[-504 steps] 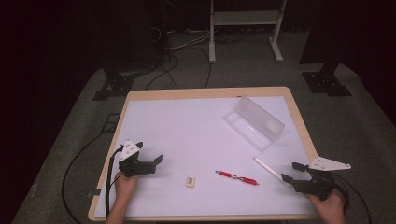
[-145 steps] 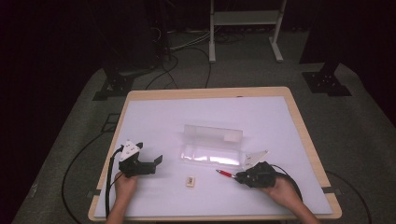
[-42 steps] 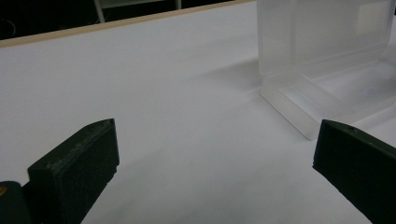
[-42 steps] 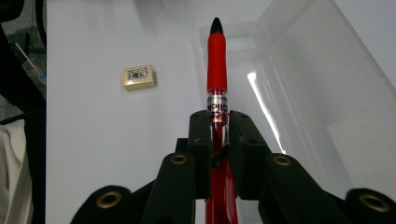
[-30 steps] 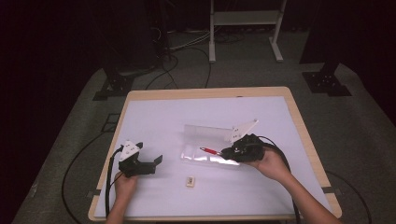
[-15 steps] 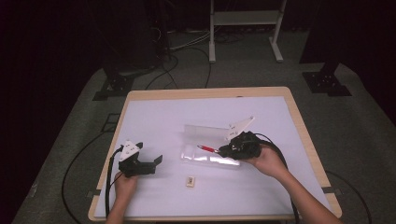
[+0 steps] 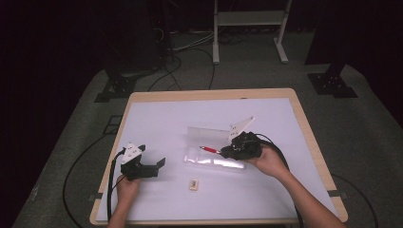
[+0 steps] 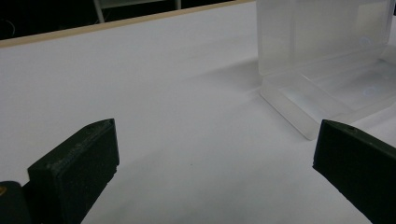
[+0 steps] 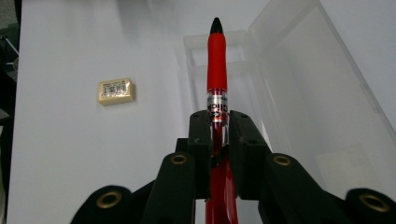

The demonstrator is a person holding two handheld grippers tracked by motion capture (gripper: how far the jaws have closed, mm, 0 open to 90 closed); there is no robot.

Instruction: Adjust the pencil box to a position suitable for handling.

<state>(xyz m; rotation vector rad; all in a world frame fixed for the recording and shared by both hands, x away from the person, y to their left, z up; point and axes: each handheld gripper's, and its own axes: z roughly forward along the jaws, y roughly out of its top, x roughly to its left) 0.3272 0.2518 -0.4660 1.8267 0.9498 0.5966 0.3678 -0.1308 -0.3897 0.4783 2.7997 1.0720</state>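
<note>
My right gripper (image 9: 216,122) is shut on a red pen (image 9: 216,60) with a black tip, held lengthwise over the clear plastic case (image 9: 280,79), whose lid stands open. In the high view the right gripper (image 7: 223,151) hovers at the case's (image 7: 202,159) right end and the pen (image 7: 208,149) points left over the tray. My left gripper (image 7: 161,163) rests at the table's front left, jaws open and bare, aimed toward the case (image 8: 327,70). A small cream eraser (image 7: 193,184) lies in front of the case; it also shows left of the pen as the eraser (image 9: 115,90).
The white table top (image 7: 157,123) has a wooden rim (image 7: 209,94). Cables trail from both grippers off the front edge. A white stand (image 7: 247,28) and dark equipment bases stand on the floor beyond the table.
My right gripper has drifted slightly left and toward the front with the pen, staying over the case. The left gripper has stayed put.
</note>
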